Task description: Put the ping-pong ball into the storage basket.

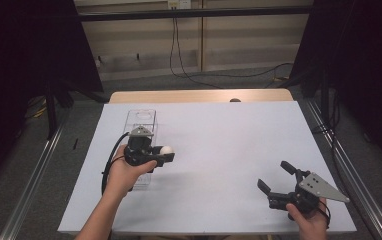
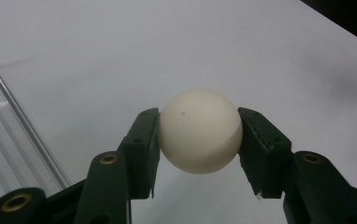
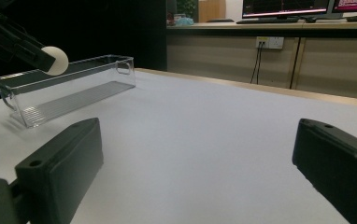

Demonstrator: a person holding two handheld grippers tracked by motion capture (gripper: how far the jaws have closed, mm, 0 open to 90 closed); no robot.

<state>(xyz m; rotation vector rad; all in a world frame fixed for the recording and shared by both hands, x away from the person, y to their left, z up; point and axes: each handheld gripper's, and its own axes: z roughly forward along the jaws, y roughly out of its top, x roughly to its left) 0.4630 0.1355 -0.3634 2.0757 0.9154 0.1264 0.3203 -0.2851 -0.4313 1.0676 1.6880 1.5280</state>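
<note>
A white ball (image 2: 200, 130) sits clamped between the two black pads of my left gripper (image 2: 200, 140). In the high view that left gripper (image 1: 165, 153) hovers at the table's left, pointing right, with the ball (image 1: 166, 150) at its tip just right of a clear plastic bin (image 1: 142, 120). From the right gripper view the ball (image 3: 55, 60) hangs above the bin's (image 3: 69, 91) near end. My right gripper (image 1: 273, 177) rests near the front right of the table, its jaws spread wide with nothing between them (image 3: 195, 158).
A white sheet (image 1: 219, 150) covers the table, whose wooden far edge (image 1: 199, 96) shows beyond it. Black curtains and metal floor rails flank both sides. Cables hang down the back wall (image 1: 176, 50).
</note>
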